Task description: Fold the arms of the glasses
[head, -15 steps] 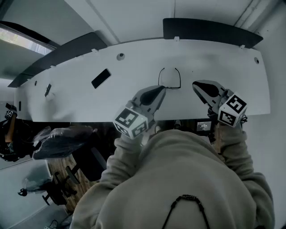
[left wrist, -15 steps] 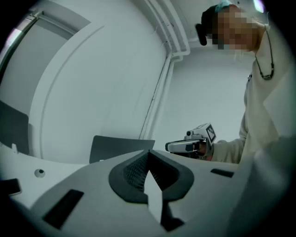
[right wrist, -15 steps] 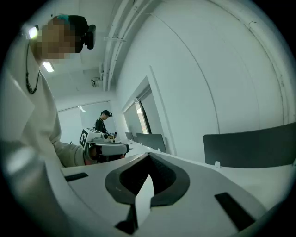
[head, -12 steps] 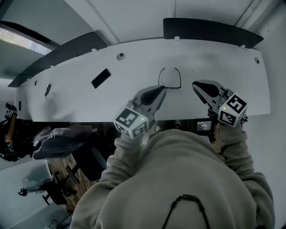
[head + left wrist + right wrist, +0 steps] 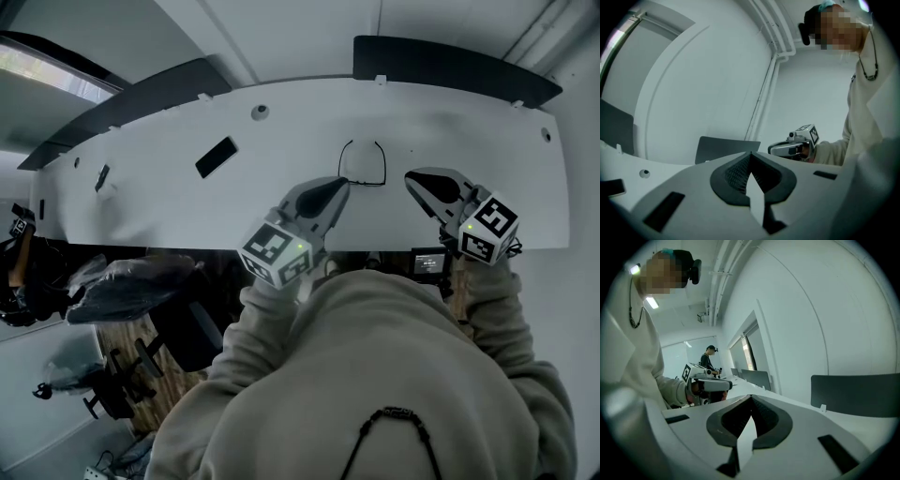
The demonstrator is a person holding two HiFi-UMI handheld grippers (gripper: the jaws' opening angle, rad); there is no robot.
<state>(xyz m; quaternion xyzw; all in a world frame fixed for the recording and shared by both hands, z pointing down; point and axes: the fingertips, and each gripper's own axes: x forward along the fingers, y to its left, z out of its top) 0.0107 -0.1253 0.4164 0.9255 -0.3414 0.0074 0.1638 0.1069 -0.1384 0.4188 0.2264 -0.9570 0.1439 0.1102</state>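
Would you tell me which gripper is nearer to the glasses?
Left. The left gripper points at the left corner of the glasses, almost against it; the right gripper hovers to their right, across a gap.

White desk (image 5: 169, 202): curved top, with dark partition panels (image 5: 450, 58) along the far edge. A round grommet (image 5: 260, 112) and a flat black rectangular object (image 5: 216, 157) lie left of centre. Thin black-framed glasses (image 5: 362, 182) rest on the desk, both arms unfolded and pointing to the far edge. Left gripper (image 5: 341, 184): jaws together, tip just beside the near left corner of the frame; contact cannot be confirmed. Right gripper (image 5: 411, 177): jaws together, near the glasses on their right, clear of them. Each gripper carries a marker cube (image 5: 275, 254). A plastic-wrapped chair (image 5: 131, 286) stands lower left, below the desk edge
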